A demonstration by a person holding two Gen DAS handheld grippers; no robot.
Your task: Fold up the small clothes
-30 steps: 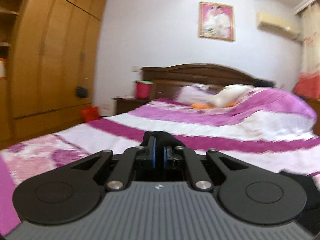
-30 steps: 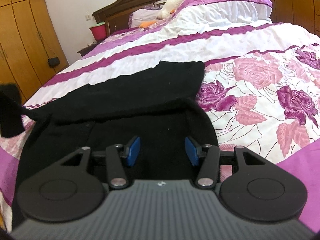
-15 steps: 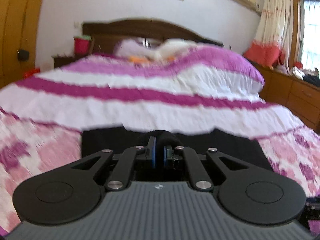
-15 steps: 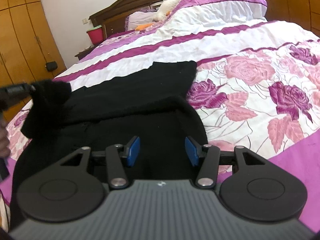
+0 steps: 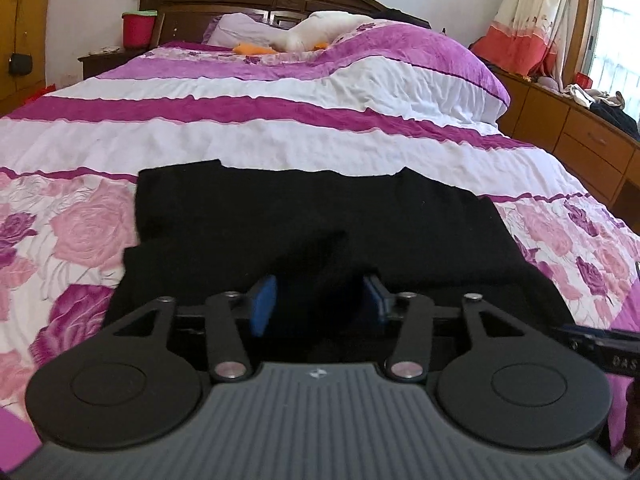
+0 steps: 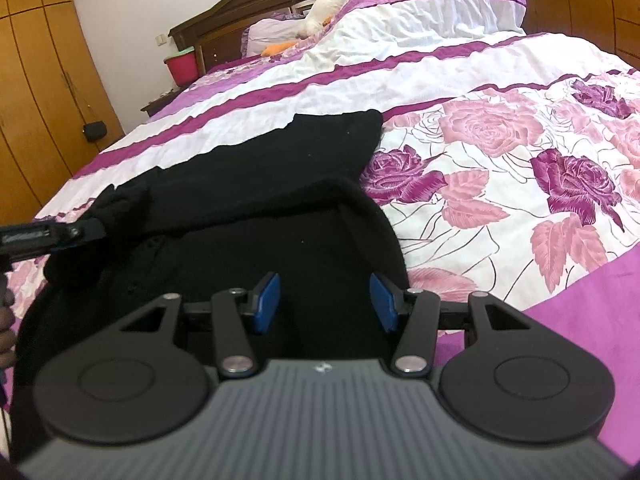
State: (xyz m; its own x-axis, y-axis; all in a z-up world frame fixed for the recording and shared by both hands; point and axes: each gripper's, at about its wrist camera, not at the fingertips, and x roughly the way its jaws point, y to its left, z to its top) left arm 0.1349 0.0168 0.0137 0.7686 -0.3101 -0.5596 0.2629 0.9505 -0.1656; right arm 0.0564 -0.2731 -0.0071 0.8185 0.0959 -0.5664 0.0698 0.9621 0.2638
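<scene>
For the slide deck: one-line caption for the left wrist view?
Left gripper open over a black garment lying on a floral bedspread.

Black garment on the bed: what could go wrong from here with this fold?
1. A bunched fold of the black garment sits between the open pads of the left gripper; pulling back could snag it and undo the fold.
2. The right gripper is open over the garment and pins nothing, so the cloth may slide on the quilt.
</scene>
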